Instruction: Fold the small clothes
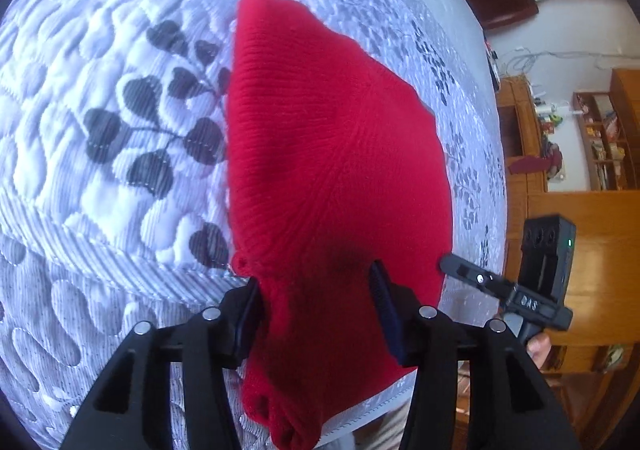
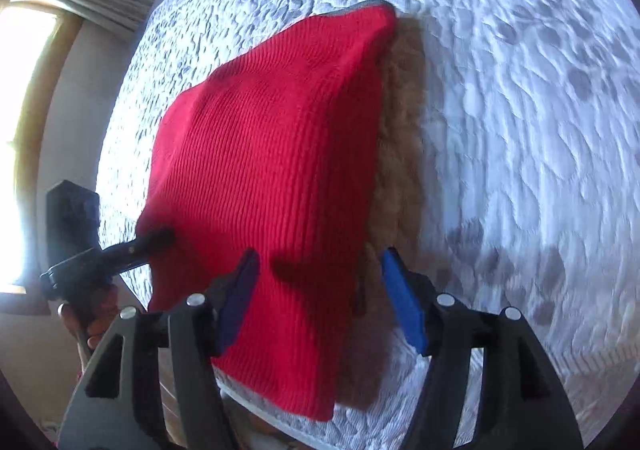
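Note:
A small red knitted garment (image 1: 332,154) lies on a white quilted bedspread (image 1: 100,130) near the bed's front edge. It also shows in the right wrist view (image 2: 272,154), with a tan fuzzy layer (image 2: 400,154) along its right side. My left gripper (image 1: 316,302) has its jaws open wide around the garment's near end; cloth sits between the pads without being squeezed. My right gripper (image 2: 320,298) is open too, its blue pads (image 2: 404,310) on either side of the garment's near edge. Each gripper shows at the other view's side.
The bedspread has grey leaf prints (image 1: 160,122). Beyond the bed's right edge stand wooden shelves and cabinets (image 1: 592,138). A window with a curtain (image 2: 40,90) is on the left in the right wrist view. The bed's front edge (image 2: 360,434) lies just under the grippers.

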Demonstrator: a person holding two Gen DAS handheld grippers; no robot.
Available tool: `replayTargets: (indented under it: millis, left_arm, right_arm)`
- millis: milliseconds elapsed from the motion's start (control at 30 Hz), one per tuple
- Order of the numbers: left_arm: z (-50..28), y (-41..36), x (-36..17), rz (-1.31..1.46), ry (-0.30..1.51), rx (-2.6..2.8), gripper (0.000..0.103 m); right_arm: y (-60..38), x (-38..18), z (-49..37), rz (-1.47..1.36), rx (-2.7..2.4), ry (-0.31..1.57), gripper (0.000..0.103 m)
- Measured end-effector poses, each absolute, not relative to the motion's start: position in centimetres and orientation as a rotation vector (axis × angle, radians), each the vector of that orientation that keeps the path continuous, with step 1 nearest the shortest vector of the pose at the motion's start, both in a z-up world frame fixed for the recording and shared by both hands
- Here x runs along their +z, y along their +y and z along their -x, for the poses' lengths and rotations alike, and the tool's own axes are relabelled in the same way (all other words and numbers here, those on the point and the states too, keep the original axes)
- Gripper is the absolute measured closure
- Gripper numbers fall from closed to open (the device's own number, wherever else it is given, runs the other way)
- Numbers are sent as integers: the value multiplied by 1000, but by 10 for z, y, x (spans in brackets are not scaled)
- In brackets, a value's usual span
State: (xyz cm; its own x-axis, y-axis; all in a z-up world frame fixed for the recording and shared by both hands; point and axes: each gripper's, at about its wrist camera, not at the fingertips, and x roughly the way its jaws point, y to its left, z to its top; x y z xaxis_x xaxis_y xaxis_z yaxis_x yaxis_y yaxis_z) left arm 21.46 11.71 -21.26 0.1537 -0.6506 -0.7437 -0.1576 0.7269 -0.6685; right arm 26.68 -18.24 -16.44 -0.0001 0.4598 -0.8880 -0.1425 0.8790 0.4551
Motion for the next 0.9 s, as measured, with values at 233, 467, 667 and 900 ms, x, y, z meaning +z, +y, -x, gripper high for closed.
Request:
replayTargets:
  millis: [233, 467, 667, 900]
  left_arm:
    - [-225, 99, -212, 525, 1444, -386, 53]
    - [-220, 125, -208, 624, 1430, -384, 56]
    - [-225, 143, -205, 642, 1390, -349, 56]
    - [-245, 137, -218, 630, 1399, -375, 51]
  right_arm:
    - [-170, -179, -272, -242, 499, 1530, 40]
    - [-174, -180, -267, -245, 515, 1526, 38]
    - [-166, -180, -266, -224, 524, 1527, 37]
    - [-163, -183, -269, -230, 535, 1527, 35]
